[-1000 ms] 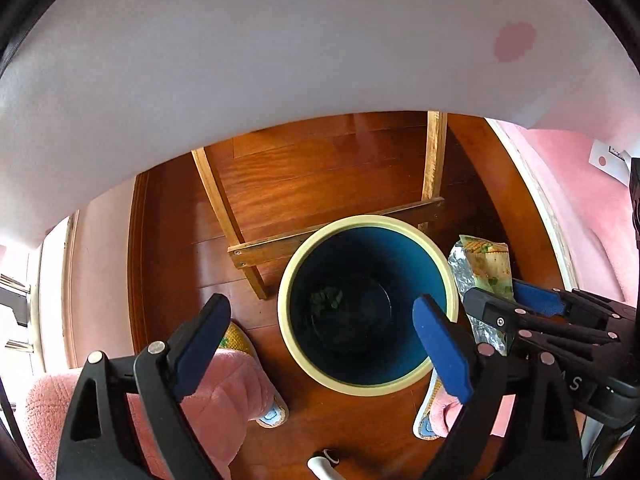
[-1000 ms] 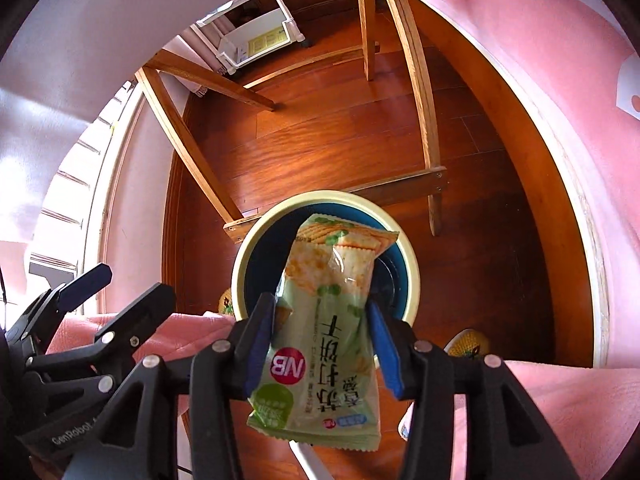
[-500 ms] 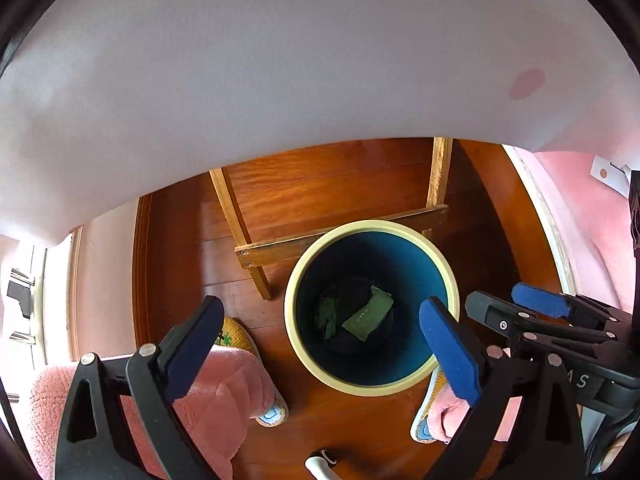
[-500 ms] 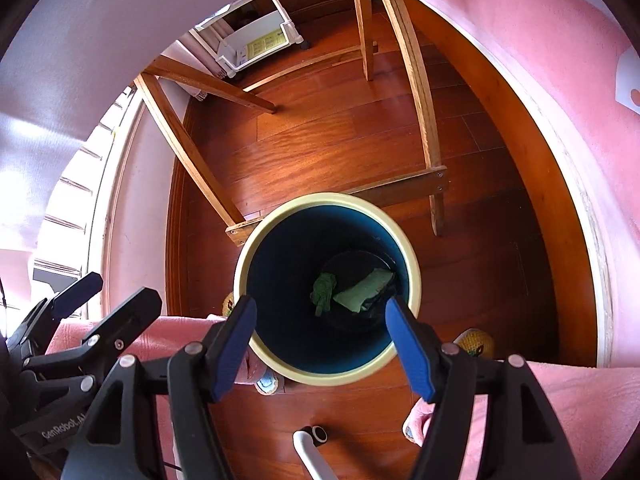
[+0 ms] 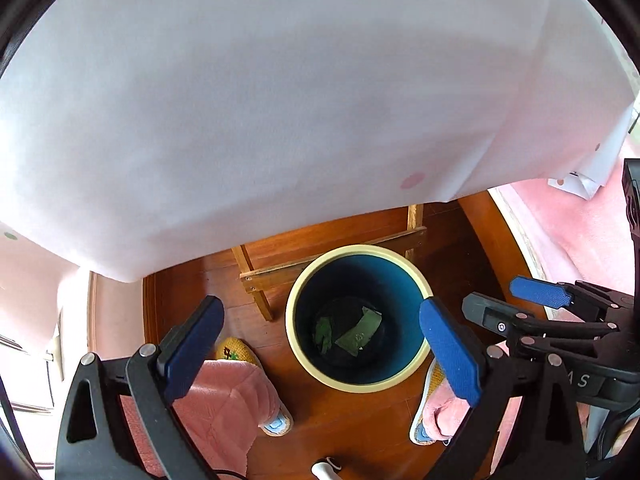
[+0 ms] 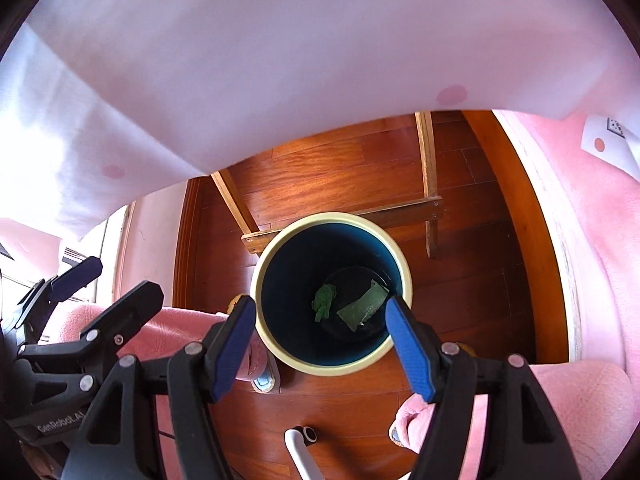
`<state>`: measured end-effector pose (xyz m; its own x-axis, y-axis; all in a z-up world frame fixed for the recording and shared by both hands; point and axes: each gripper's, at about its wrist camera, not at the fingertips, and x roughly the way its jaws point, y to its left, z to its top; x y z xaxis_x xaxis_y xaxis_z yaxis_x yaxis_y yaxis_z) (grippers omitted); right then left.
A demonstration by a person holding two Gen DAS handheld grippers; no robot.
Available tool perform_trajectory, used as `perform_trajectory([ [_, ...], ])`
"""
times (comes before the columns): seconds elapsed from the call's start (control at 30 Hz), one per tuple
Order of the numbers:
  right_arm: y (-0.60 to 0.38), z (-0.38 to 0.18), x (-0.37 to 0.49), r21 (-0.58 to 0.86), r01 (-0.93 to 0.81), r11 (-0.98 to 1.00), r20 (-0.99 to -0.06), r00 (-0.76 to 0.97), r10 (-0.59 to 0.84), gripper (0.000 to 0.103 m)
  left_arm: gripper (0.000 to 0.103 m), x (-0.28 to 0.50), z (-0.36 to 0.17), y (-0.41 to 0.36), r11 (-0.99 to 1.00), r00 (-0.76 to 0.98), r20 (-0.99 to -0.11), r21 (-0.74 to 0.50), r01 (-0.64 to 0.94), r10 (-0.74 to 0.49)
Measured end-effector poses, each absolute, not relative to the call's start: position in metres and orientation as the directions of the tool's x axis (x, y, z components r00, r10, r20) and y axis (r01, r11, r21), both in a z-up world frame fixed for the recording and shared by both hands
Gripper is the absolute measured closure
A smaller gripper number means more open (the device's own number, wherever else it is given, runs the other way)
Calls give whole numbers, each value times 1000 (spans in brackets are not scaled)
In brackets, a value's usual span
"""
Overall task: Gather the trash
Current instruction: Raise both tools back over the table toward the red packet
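Note:
A round bin with a cream rim (image 5: 360, 387) and a dark blue inside stands on the wooden floor below both grippers. At its bottom lie a green snack wrapper (image 5: 360, 332) (image 6: 362, 308) and a crumpled green scrap (image 5: 324, 332) (image 6: 324, 300). My left gripper (image 5: 320, 312) hangs open above the bin with nothing between its blue pads. My right gripper (image 6: 320, 304) is open and holds nothing, also over the bin (image 6: 332, 370). Each gripper shows in the other's view: the right one (image 5: 496, 294) at the right edge, the left one (image 6: 120, 280) at the left edge.
A white tablecloth (image 5: 280, 100) (image 6: 280, 60) overhangs the upper half of both views. Wooden table legs and a crossbar (image 6: 434, 212) stand just behind the bin. The person's pink-clad legs and slippered feet (image 5: 276, 424) flank the bin. A pink rug (image 6: 600, 240) lies on the right.
The right gripper opened and let go of the snack wrapper, which dropped into the bin. Both grippers rose, so the bin looks smaller and the tablecloth fills more of each view.

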<state>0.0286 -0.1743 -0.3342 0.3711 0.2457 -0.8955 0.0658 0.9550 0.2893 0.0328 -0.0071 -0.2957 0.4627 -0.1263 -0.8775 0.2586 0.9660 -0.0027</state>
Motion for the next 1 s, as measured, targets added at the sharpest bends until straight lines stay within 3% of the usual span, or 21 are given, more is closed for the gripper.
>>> perform_trajectory([
  [0.23,-174,-262,16,279,-26,960,-847,464,259,35,6,12,-228,-11,944,589,-794,59,324,-152],
  [0.53,-179,-162,17,284,-126,950,-753,584,303,35,6,24,-135,-5,937,636,-740,20,349,-221],
  [1.0,-197,-57,99,206,-142,968,-701,669,247,36,6,138,-36,6,961,644,-739,-17,276,-197],
])
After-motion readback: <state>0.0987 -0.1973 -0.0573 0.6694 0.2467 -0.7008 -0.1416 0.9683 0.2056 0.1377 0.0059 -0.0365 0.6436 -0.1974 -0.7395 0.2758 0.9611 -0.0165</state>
